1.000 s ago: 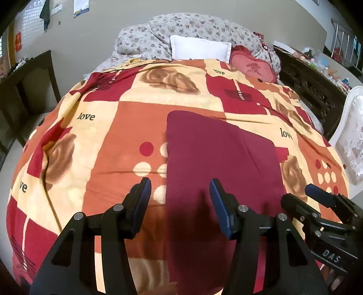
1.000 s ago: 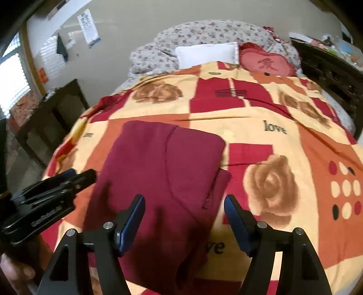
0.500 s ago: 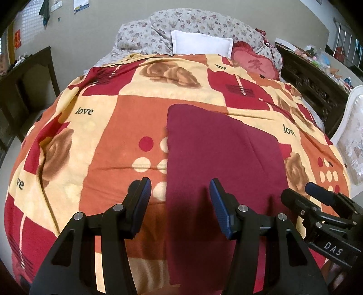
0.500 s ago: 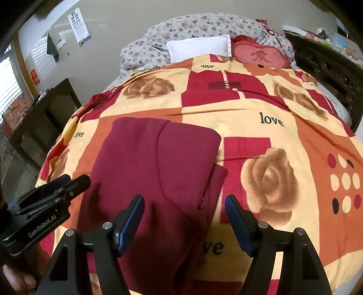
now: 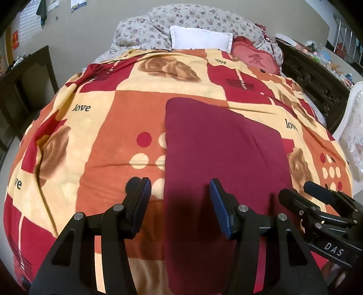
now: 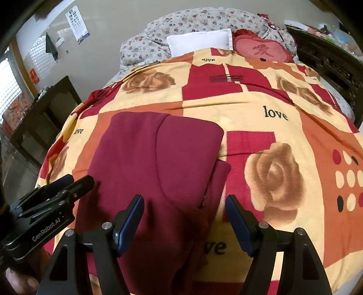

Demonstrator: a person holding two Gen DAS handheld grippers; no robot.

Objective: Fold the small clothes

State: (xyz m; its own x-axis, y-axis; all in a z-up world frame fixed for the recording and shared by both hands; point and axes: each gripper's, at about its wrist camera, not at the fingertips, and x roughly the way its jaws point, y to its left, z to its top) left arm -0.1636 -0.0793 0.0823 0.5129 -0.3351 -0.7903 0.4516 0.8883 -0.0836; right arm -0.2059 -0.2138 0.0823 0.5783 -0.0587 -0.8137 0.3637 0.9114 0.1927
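A dark maroon garment [image 5: 217, 154] [image 6: 158, 163] lies flat on the patterned bed blanket [image 5: 109, 140] [image 6: 283, 127], partly folded, with one panel laid over its right half. My left gripper [image 5: 180, 188] hovers open above the garment's near left edge, nothing between its blue pads. My right gripper [image 6: 185, 204] hovers open above the garment's near right edge, also holding nothing. Each gripper shows in the other's view: the right gripper [image 5: 315, 192] at the lower right, the left gripper [image 6: 70, 180] at the lower left.
A white pillow [image 5: 202, 38] [image 6: 200, 42], a floral duvet [image 5: 204, 20] and a red heart cushion [image 6: 263, 50] lie at the head of the bed. Dark wooden furniture [image 5: 25, 88] stands to the left, a carved dark bed frame [image 5: 317, 86] and white chair [image 5: 354, 140] to the right.
Both views have tilted slightly, so the garment and bed sit a little higher or farther in frame. The garment lies as before and both grippers keep the same opening.
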